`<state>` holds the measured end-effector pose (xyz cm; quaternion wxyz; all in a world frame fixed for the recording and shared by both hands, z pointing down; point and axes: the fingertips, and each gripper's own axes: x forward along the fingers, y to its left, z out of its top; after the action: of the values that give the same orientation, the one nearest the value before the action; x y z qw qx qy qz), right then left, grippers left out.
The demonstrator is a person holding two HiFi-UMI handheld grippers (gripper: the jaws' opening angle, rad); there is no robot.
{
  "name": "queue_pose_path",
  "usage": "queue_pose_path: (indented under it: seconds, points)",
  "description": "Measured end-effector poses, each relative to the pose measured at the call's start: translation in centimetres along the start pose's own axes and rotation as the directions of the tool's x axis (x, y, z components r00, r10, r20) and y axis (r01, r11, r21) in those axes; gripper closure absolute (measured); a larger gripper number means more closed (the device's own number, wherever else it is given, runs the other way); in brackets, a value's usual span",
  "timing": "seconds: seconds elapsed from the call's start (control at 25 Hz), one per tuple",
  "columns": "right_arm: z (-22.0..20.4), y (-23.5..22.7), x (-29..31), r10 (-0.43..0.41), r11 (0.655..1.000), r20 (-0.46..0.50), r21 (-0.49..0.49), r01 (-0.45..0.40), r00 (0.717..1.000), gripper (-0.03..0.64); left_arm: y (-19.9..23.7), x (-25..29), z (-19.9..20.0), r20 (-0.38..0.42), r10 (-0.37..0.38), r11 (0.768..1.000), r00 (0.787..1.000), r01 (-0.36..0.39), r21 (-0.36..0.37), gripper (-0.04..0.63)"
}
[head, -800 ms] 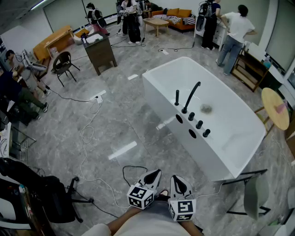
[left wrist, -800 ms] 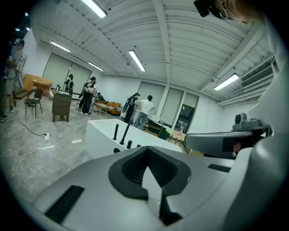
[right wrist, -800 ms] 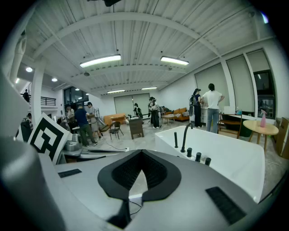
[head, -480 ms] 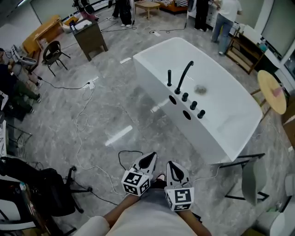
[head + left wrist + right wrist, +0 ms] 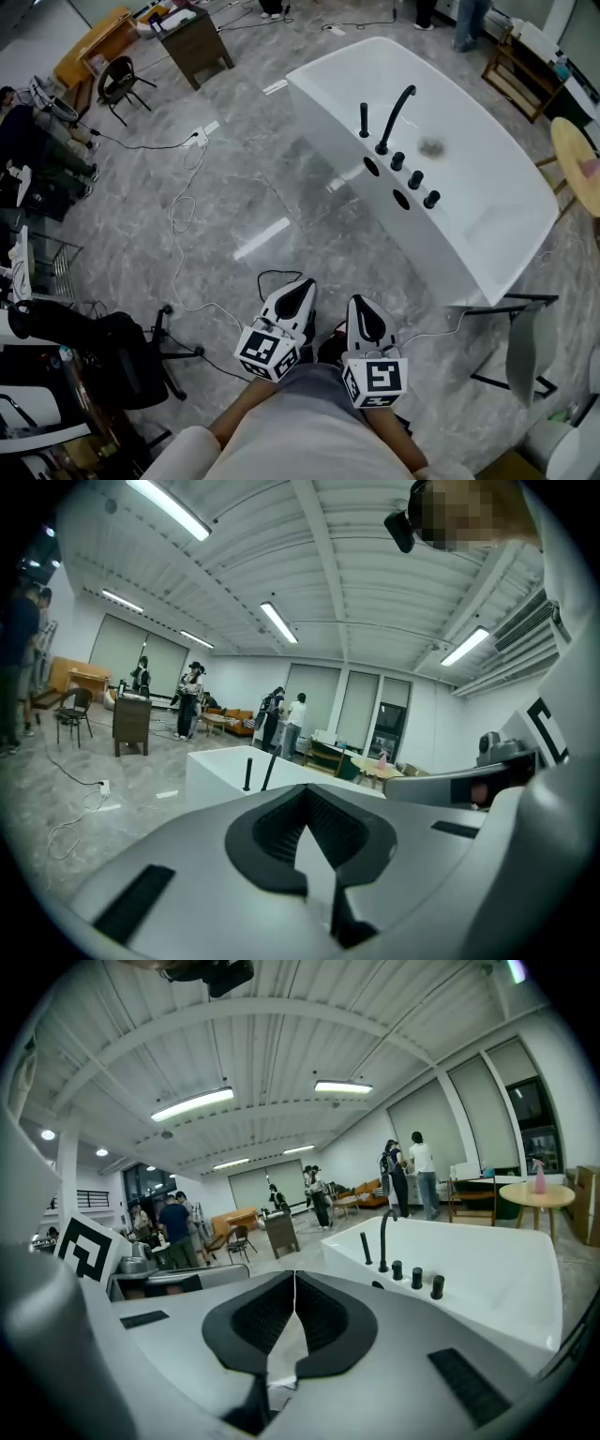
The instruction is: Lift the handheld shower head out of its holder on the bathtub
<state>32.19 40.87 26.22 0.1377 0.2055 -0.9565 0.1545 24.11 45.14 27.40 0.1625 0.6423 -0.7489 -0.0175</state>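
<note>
Holding left gripper (image 5: 298, 287) and right gripper (image 5: 362, 306) empty, jaws together, you stand well apart from the handheld shower head (image 5: 364, 120) on the bathtub (image 5: 487, 258).

Evenly bright; sharp; fisheye-warped edges

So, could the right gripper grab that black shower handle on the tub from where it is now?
Probably not yet. The right gripper sits shut, close to the person's body, with floor between it and the bathtub. Nothing blocks the shower head; it looks too far.
</note>
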Motion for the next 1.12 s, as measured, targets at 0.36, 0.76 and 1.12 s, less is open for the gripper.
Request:
queue_pose_path:
  seconds: [0.36, 0.76, 1.12]
  points:
    - [-1.1, -2.1, 2.2, -0.050, 0.998, -0.052, 0.027, 0.051, 0.997, 0.597, 9.5, -0.7, 2.4, 0.056, 0.181, 0.978, 0.982, -0.174, -0.112, 0.589]
    - [0.8, -1.8, 7.7, -0.086, 0.996, -0.085, 0.009, 0.087, 0.993, 0.597, 14.0, 2.7, 3.1, 0.028, 0.129, 0.977, 0.991, -0.123, -0.173, 0.589]
    - [4.3, 0.7, 14.9, -0.118, 0.992, -0.090, -0.055, 0.113, 0.989, 0.597, 20.8, 5.3, 7.0, 0.053, 0.059, 0.983, 0.997, -0.049, -0.176, 0.589]
